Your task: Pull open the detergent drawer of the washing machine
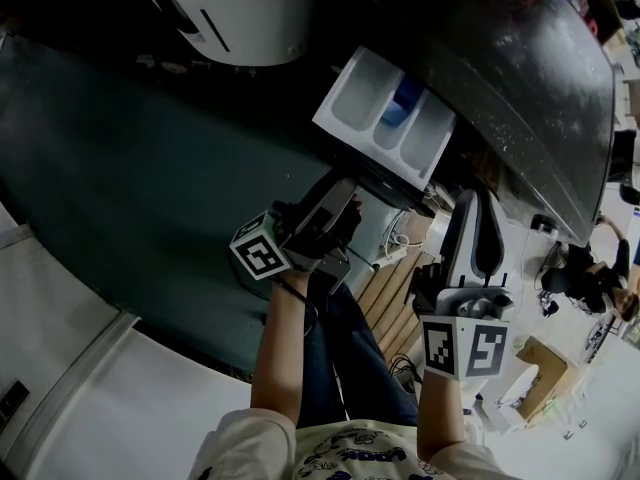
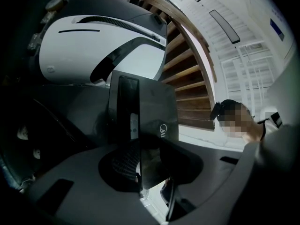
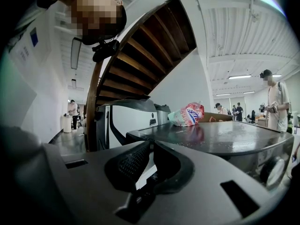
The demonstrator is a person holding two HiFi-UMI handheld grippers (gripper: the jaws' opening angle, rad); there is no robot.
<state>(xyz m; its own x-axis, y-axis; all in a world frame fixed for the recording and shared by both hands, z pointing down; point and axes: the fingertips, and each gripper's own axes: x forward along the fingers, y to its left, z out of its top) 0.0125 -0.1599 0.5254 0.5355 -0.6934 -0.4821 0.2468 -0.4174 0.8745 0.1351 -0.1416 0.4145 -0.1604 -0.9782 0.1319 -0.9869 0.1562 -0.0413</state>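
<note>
The head camera looks steeply down from above at the left gripper [image 1: 338, 200], the right gripper [image 1: 477, 208] and the pulled-out detergent drawer [image 1: 385, 118]. The left gripper's camera sits right behind its jaws. It is tipped up and very near that drawer [image 2: 152, 121]. The right gripper's camera looks level over the top of the washing machine [image 3: 211, 139], which the head view also shows. Both gripper views share the far wooden stairs [image 2: 187, 78].
</note>
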